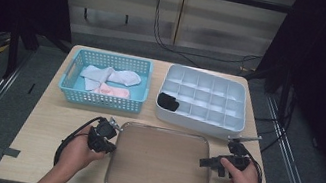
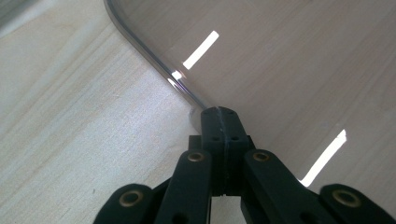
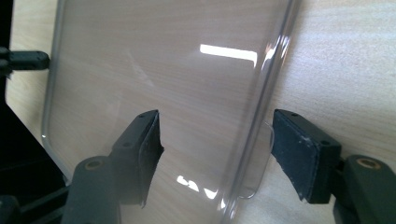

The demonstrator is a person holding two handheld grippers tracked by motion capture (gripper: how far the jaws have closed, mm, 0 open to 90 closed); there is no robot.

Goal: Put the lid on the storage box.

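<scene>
The tray [image 1: 160, 165] lies flat at the bench's [image 1: 41, 136] near edge. The left gripper [image 1: 110, 147] is clenched on its left rim; the right gripper [image 1: 203, 162] straddles the right rim, released — likely placing it. Beyond stand a basket [image 1: 68, 86] and organizer [image 1: 240, 116].

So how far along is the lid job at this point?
The clear lid lies flat on the table, off the white organizer, which holds one black item. In hand: the left gripper is shut at the lid's left rim; the right gripper straddles the right rim, jaws apart, not pressing. Left: three socks sit in the blue basket.
</scene>
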